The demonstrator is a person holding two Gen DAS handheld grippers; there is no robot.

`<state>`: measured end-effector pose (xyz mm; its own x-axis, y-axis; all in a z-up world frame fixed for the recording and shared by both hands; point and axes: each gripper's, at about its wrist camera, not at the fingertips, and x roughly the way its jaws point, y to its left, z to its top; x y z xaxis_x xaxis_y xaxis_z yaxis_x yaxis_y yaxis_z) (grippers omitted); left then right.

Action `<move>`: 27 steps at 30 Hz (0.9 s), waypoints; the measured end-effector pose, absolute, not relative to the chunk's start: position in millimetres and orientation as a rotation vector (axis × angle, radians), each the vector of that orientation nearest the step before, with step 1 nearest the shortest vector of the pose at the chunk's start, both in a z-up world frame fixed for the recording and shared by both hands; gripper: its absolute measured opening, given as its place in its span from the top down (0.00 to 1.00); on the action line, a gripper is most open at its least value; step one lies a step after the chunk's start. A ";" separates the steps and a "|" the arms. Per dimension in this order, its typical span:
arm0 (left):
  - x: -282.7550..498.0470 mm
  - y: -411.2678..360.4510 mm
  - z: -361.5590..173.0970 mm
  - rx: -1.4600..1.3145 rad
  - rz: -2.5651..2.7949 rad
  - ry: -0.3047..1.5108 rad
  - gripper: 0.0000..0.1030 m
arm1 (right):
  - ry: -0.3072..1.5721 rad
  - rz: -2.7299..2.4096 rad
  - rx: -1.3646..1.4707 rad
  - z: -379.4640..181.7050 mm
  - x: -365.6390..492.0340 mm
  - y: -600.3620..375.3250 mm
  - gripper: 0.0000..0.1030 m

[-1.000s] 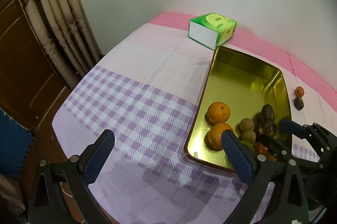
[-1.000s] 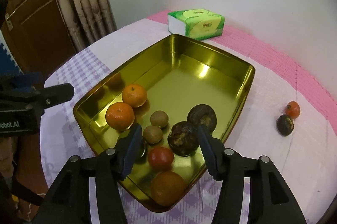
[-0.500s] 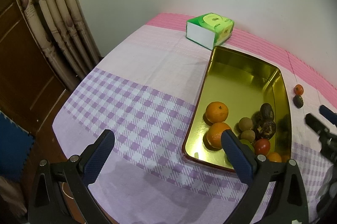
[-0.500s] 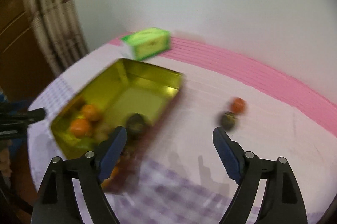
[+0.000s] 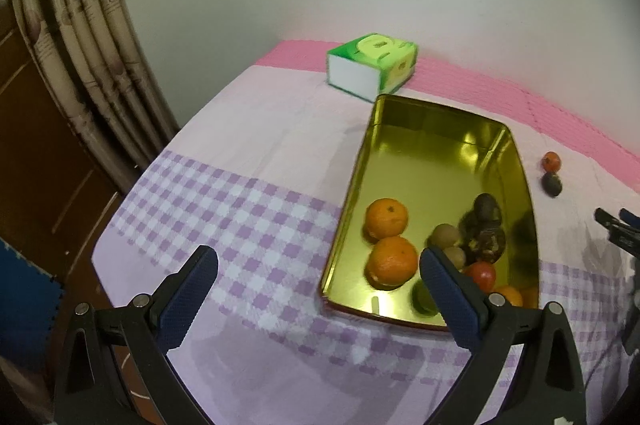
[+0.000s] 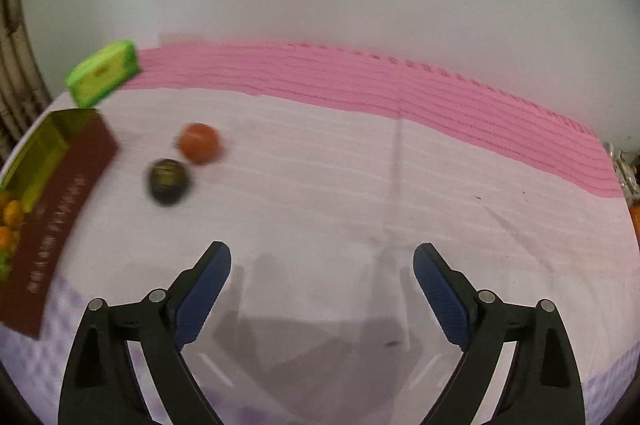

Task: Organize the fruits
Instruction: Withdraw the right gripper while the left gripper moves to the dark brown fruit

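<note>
A gold metal tray (image 5: 432,149) holds two oranges (image 5: 387,217), small brown fruits, dark wrinkled fruits (image 5: 486,211) and a red fruit (image 5: 480,275). Its dark red outer wall shows in the right wrist view (image 6: 60,209). A small red-orange fruit (image 6: 199,143) and a dark round fruit (image 6: 167,181) lie on the cloth right of the tray; they also show in the left wrist view, red-orange (image 5: 551,161) and dark (image 5: 552,184). My left gripper (image 5: 318,271) is open and empty at the tray's near-left corner. My right gripper (image 6: 322,265) is open and empty, right of the two loose fruits.
A green tissue pack (image 5: 372,67) lies behind the tray near the wall. A curtain (image 5: 80,45) and a wooden door stand at the left. The table's near-left edge (image 5: 104,265) drops to the floor. The cloth is pink at the back, purple-checked in front.
My right gripper has left the tray and swung right, now facing the two loose fruits on the cloth. My left gripper has drawn back slightly and stays open.
</note>
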<state>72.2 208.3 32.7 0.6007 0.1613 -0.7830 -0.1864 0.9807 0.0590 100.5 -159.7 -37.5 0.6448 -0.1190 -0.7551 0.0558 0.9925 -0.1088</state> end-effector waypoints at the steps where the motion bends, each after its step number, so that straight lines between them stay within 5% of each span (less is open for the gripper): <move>1: 72.8 205.8 33.1 -0.023 0.203 0.904 0.03 | 0.869 -0.106 -0.079 -41.0 105.0 -164.4 0.10; 12: 112.1 128.1 52.6 0.060 0.071 0.909 0.03 | 0.897 -0.128 -0.006 -50.9 139.5 -201.0 0.01; 27: 160.0 4.5 26.7 0.155 -0.125 0.970 0.03 | 0.897 -0.089 -0.011 -53.3 145.9 -204.3 0.00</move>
